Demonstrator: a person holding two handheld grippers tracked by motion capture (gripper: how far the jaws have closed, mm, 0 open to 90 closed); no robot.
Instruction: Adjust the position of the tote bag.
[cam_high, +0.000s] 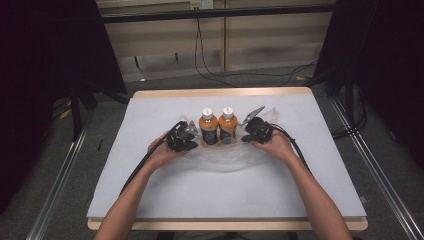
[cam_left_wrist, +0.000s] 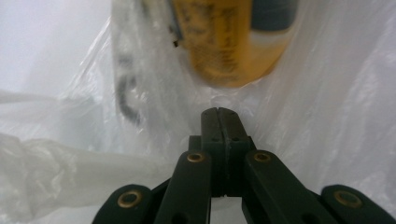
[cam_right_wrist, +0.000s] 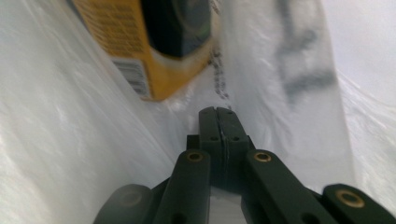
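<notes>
Both bottles (cam_high: 218, 127) stand upright mid-tabletop inside the clear bag (cam_high: 225, 159), directly between the left gripper (cam_high: 192, 134) and right gripper (cam_high: 246, 136), each pinching its film.

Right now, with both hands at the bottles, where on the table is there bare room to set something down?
The table is bare along its far edge behind the two bottles, down both side strips outside the forearms, and across the near stretch in front of the clear plastic bag. The middle is crowded: bottles, bag, left tool and right tool sit close together.
</notes>
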